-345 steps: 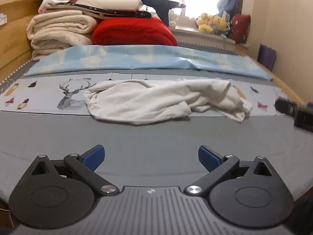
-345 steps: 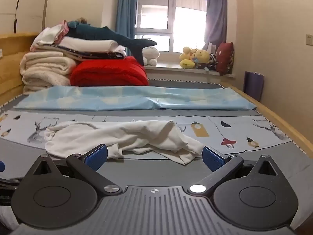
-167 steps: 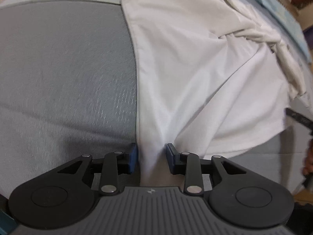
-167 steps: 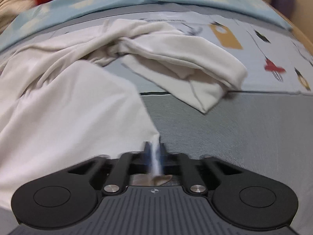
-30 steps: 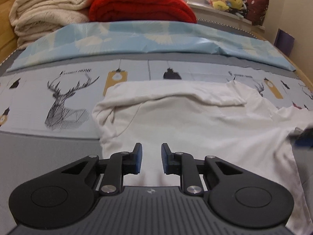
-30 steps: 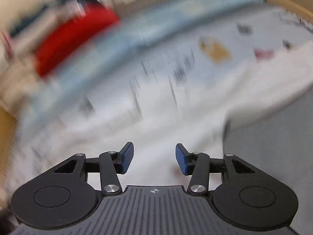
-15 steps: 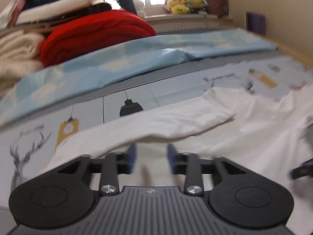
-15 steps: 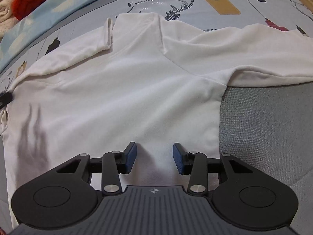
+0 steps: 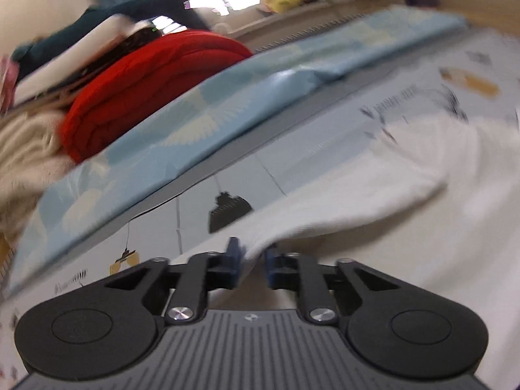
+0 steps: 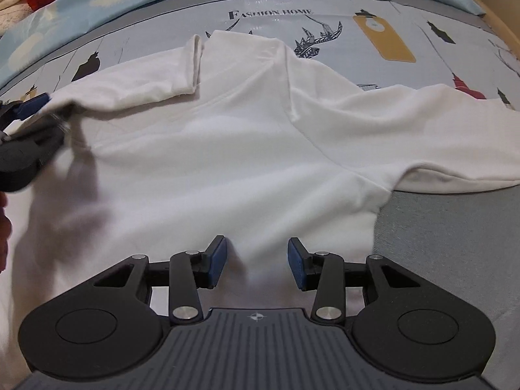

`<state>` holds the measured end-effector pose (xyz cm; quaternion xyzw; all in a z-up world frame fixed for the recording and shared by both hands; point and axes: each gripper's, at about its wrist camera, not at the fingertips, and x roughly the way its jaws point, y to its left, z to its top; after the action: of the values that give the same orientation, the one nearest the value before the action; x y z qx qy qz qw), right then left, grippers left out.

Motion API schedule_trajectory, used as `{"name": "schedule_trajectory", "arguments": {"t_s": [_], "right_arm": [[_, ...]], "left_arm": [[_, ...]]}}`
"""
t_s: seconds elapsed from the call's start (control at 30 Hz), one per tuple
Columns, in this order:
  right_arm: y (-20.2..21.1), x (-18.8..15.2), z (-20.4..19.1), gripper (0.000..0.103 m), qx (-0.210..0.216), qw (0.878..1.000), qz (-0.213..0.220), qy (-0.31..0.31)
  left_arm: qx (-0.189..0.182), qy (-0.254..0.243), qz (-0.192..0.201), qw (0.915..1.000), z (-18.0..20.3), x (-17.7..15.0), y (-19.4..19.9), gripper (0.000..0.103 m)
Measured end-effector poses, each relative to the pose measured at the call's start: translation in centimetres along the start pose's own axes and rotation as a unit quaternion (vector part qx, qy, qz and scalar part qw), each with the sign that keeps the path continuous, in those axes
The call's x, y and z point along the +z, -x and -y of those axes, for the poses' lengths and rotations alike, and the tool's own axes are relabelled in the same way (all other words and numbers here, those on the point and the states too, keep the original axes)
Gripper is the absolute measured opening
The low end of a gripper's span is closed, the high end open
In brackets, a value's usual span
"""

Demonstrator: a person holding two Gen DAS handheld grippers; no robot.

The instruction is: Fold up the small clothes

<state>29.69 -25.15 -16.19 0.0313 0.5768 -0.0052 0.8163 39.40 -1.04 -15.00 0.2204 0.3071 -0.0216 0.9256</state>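
A white long-sleeved top lies spread flat on the bed, collar at the far side. Its right sleeve stretches out to the right. Its left sleeve lies folded across the chest. My left gripper is shut on the left sleeve near the shoulder and lifts it; it also shows in the right wrist view at the left edge. My right gripper is open and empty, low over the top's hem.
A printed grey sheet covers the bed, with a light blue cover behind it. A red quilt and cream blankets are stacked at the far left. Plain grey bedding lies at the right front.
My left gripper has closed on the left sleeve and raised it, tilting its view. My right gripper has stayed open over the hem, barely moving.
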Motion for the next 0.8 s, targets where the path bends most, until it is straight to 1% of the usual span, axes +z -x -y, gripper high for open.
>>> {"name": "schedule_trajectory", "arguments": {"t_s": [0.03, 0.1, 0.13, 0.2, 0.27, 0.33, 0.37, 0.43, 0.5, 0.57, 0.6, 0.63, 0.67, 0.7, 0.73, 0.77, 0.8], "right_arm": [[-0.2, 0.2, -0.2, 0.043, -0.002, 1.000, -0.002, 0.000], [-0.5, 0.5, -0.9, 0.044, -0.007, 1.000, -0.003, 0.003], [-0.6, 0.6, -1.2, 0.044, -0.009, 1.000, -0.003, 0.004], [-0.7, 0.9, -1.9, 0.045, -0.010, 1.000, -0.004, 0.004], [-0.6, 1.1, -2.6, 0.045, -0.008, 1.000, -0.005, 0.003], [-0.6, 1.3, -3.3, 0.044, -0.003, 1.000, -0.006, 0.003], [-0.5, 1.4, -3.6, 0.043, 0.002, 1.000, -0.008, 0.001], [-0.2, 1.5, -4.2, 0.043, 0.014, 1.000, -0.010, -0.004], [0.1, 1.5, -4.9, 0.043, 0.019, 1.000, -0.007, 0.001], [0.4, 1.5, -5.6, 0.043, 0.018, 1.000, -0.004, 0.008], [0.5, 1.5, -5.8, 0.043, 0.017, 1.000, -0.005, 0.010], [0.3, 1.5, -6.0, 0.043, 0.015, 1.000, -0.006, 0.011], [0.2, 1.4, -6.1, 0.043, 0.012, 1.000, -0.009, 0.011], [-0.1, 1.4, -6.1, 0.043, 0.009, 1.000, -0.013, 0.011], [-0.4, 1.4, -6.1, 0.043, 0.007, 1.000, -0.017, 0.010], [-0.6, 1.4, -6.1, 0.043, 0.005, 1.000, -0.021, 0.008], [-0.8, 1.4, -6.2, 0.044, 0.002, 1.000, -0.024, 0.008]], "left_arm": [[-0.003, 0.024, 0.000, 0.9997, -1.3, 0.4, 0.1, 0.006], [0.009, 0.061, 0.002, 0.9981, -3.7, 0.9, 0.8, 0.006], [0.015, 0.086, 0.002, 0.9962, -5.4, 0.9, 1.0, 0.005], [0.019, 0.141, -0.001, 0.9898, -9.0, 0.6, 1.6, 0.005], [0.029, 0.206, -0.012, 0.9780, -13.7, -0.6, 2.1, 0.005], [0.052, 0.288, -0.030, 0.9558, -19.7, -3.2, 2.7, 0.005], [0.065, 0.321, -0.037, 0.9443, -22.1, -4.6, 3.1, 0.005], [0.111, 0.409, -0.061, 0.9036, -28.5, -9.1, 4.3, 0.005], [0.163, 0.484, -0.083, 0.8559, -33.8, -13.9, 6.0, 0.005], [0.219, 0.573, -0.114, 0.7815, -39.0, -20.0, 8.3, 0.008], [0.239, 0.630, -0.134, 0.7267, -41.3, -23.8, 9.7, 0.009], [0.245, 0.672, -0.150, 0.6823, -42.7, -26.7, 10.8, 0.016], [0.261, 0.708, -0.164, 0.6357, -43.8, -29.4, 12.2, 0.015], [0.288, 0.719, -0.178, 0.6066, -44.4, -31.0, 13.4, 0.015], [0.305, 0.725, -0.183, 0.5901, -44.9, -31.7, 14.3, 0.015], [0.303, 0.735, -0.176, 0.5810, -45.3, -32.4, 15.1, 0.018], [0.287, 0.744, -0.167, 0.5801, -45.8, -32.5, 15.3, 0.019]]}}
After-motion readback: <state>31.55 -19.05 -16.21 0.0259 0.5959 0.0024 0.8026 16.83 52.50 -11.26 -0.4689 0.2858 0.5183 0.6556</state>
